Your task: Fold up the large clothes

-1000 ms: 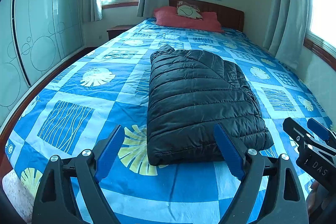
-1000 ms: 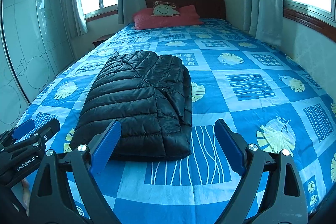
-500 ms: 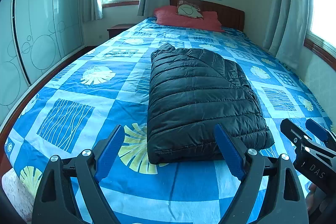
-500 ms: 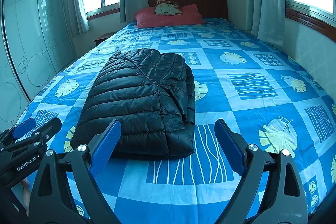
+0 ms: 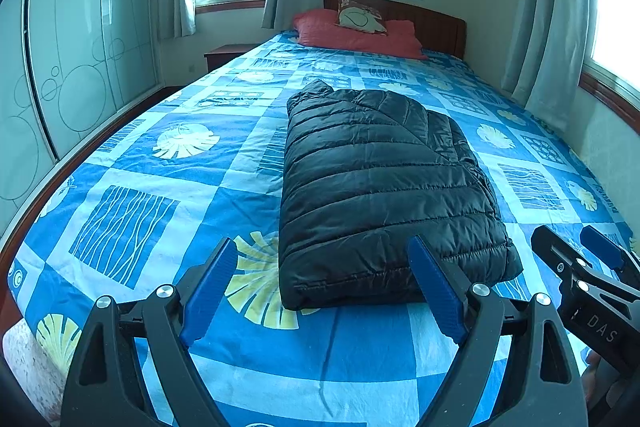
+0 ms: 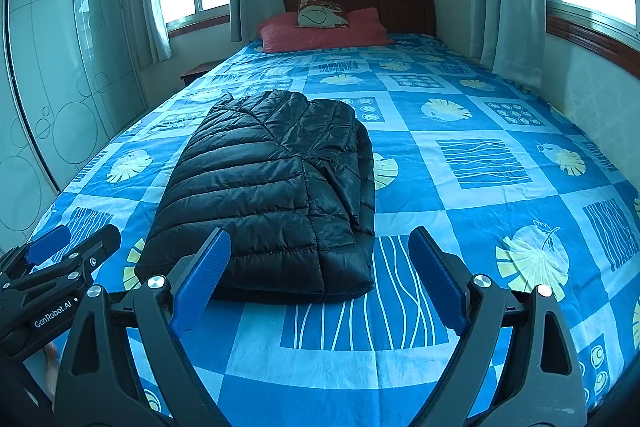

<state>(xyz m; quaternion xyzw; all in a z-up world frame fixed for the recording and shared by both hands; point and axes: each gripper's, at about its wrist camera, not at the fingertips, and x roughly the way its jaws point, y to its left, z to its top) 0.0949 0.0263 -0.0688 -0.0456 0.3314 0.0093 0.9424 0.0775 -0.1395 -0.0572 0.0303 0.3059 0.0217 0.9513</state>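
A black quilted puffer jacket [image 5: 384, 187] lies folded into a long rectangle on the bed, lengthwise toward the headboard; the right wrist view shows the jacket [image 6: 272, 187] left of centre. My left gripper [image 5: 320, 287] hovers open just short of the jacket's near edge, nothing between its blue pads. My right gripper [image 6: 320, 283] is open too, over the bedspread beside the jacket's near right corner. Each gripper shows in the other's view: the right gripper [image 5: 592, 267] at the right edge, the left gripper [image 6: 60, 255] at the left edge.
The bed [image 5: 168, 195] has a blue patterned bedspread. Red pillows [image 5: 356, 35] and a small cushion rest against the wooden headboard. A glass-front wardrobe [image 5: 80, 47] runs along the left, a nightstand [image 5: 228, 55] beside it. Curtained windows and a wall [image 6: 592, 99] bound the right.
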